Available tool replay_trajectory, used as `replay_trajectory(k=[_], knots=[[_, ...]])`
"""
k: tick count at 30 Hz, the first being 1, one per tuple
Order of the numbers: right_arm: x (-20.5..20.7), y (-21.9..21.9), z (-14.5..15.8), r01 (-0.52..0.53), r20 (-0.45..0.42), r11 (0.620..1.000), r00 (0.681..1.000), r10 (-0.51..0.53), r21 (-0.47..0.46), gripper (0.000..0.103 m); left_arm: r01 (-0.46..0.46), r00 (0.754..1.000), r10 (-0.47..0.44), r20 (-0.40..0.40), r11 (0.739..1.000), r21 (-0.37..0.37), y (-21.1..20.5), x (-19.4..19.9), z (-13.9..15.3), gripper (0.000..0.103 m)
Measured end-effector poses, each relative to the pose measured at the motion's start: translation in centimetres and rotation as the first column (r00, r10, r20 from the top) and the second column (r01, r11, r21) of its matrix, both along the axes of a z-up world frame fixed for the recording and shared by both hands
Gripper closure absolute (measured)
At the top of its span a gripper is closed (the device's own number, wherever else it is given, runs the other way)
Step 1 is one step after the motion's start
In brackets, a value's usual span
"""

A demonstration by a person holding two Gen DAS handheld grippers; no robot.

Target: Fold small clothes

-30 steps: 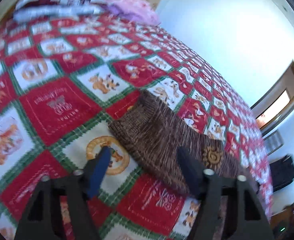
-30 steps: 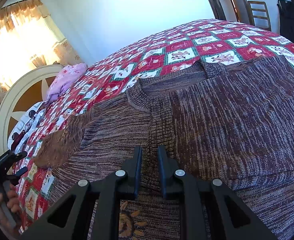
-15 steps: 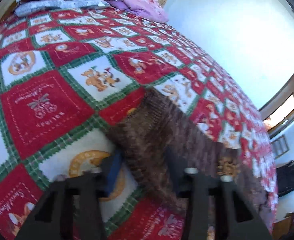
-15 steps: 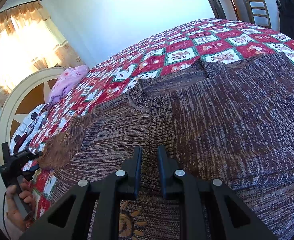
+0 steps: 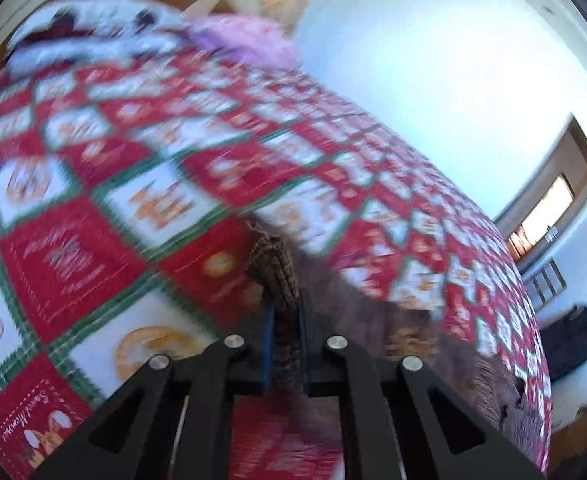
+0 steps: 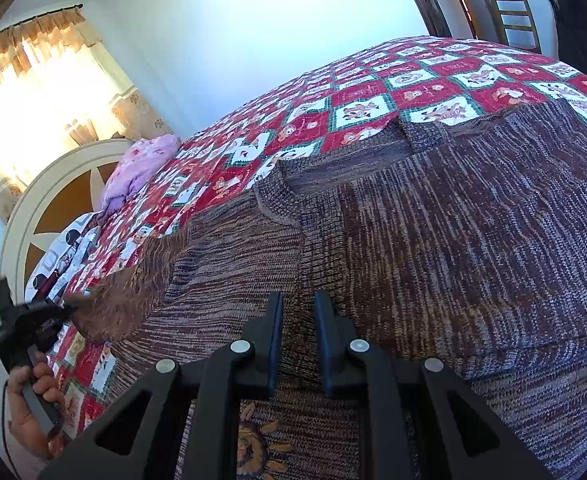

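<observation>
A brown knitted sweater (image 6: pixel 453 240) lies spread on a red, white and green patchwork quilt (image 6: pixel 373 92). My right gripper (image 6: pixel 298 304) is shut on a fold of the sweater near its hem and rests on it. My left gripper (image 5: pixel 284 312) is shut on the end of the sweater's sleeve (image 5: pixel 273 268), which bunches up between the blue pads. In the right wrist view the left gripper (image 6: pixel 59 304) shows at the far left, held by a hand, pinching the sleeve tip (image 6: pixel 105 312). The left wrist view is blurred by motion.
Pillows (image 5: pixel 93 36) and a pink cloth (image 6: pixel 141 164) lie at the headboard (image 6: pixel 53 200). A curtained window (image 6: pixel 41 92) is behind it. A doorway and wooden chair (image 6: pixel 513 20) stand past the far bed edge.
My left gripper moved onto the sleeve end, closed on it and is lifting it, with the camera tilting up. My right gripper stayed shut and still.
</observation>
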State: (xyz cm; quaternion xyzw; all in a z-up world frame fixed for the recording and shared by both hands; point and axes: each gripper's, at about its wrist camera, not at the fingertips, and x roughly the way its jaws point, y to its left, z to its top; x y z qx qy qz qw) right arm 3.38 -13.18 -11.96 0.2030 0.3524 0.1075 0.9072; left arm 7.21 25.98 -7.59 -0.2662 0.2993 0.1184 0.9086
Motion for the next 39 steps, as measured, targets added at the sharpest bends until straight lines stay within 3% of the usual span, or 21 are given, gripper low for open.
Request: replay_trajectory(k=[4,7,8,14,18,21,22,23,26,30,32,34,36,39], knots=[[0.0,-0.1,-0.1,0.0,0.004,1.0,1.0,0.0,0.012,0.086,0.156,0.984,-0.164,0.073,0.982,0.107,-6.3,1.1,3.0,0.093],[-0.1,-0.2,-0.1,0.001,0.005,1.0,1.0,-0.001,0.015,0.086,0.305,0.94,-0.329,0.093,0.93,0.204,-12.9,1.5,4.5,0.093],[-0.1,-0.2,-0.1,0.0,0.005,1.0,1.0,0.0,0.014,0.086,0.364,0.915,-0.393,0.09,0.902,0.233,-15.6,1.5,4.7,0.093],[-0.1,-0.2,-0.1,0.001,0.007,1.0,1.0,-0.001,0.017,0.086,0.544,0.83,-0.557,-0.031,0.795,0.269,-24.4,1.4,0.4,0.093],[-0.1,-0.2,-0.1,0.0,0.008,1.0,1.0,0.0,0.022,0.086,0.595,0.8,-0.586,-0.128,0.749,0.293,-26.4,0.8,-2.2,0.092],[-0.3,-0.3,-0.1,0.0,0.009,1.0,1.0,0.0,0.027,0.086,0.624,0.781,-0.6,-0.177,0.732,0.274,-25.9,-0.2,-2.7,0.075],[-0.3,-0.3,-0.2,0.0,0.008,1.0,1.0,-0.001,0.029,0.086,0.636,0.772,-0.607,-0.189,0.728,0.257,-25.6,-0.6,-2.9,0.05],[-0.3,-0.2,-0.2,0.001,0.008,1.0,1.0,-0.001,0.031,0.086,0.633,0.774,-0.606,-0.184,0.734,0.245,-24.8,-1.4,-2.7,0.03],[-0.3,-0.2,-0.1,0.001,0.006,1.0,1.0,-0.001,0.031,0.086,0.572,0.818,-0.564,-0.112,0.781,0.251,-22.4,-3.5,-2.2,0.022],[-0.3,-0.3,-0.1,0.001,0.004,1.0,1.0,-0.001,0.032,0.086,0.509,0.861,-0.491,-0.133,0.834,0.215,-19.6,-4.4,-3.7,0.019],[-0.1,-0.3,-0.2,0.005,-0.009,0.999,1.0,-0.005,0.033,0.086,0.487,0.873,-0.462,-0.157,0.848,0.212,-18.7,-4.2,-5.0,0.019],[0.3,0.0,0.1,0.005,-0.034,1.0,0.999,-0.005,0.004,0.086,0.481,0.877,-0.469,-0.109,0.853,0.202,-18.3,-4.8,-5.1,0.018],[0.8,1.4,1.4,-0.017,-0.075,0.992,0.997,0.008,-0.121,0.086,0.479,0.878,-0.47,-0.09,0.858,0.184,-18.4,-4.7,-5.3,0.014],[0.0,3.8,4.5,-0.112,0.003,0.975,0.993,0.115,-0.192,0.078,0.49,0.871,-0.485,-0.073,0.85,0.192,-18.7,-5.0,-5.4,0.009]])
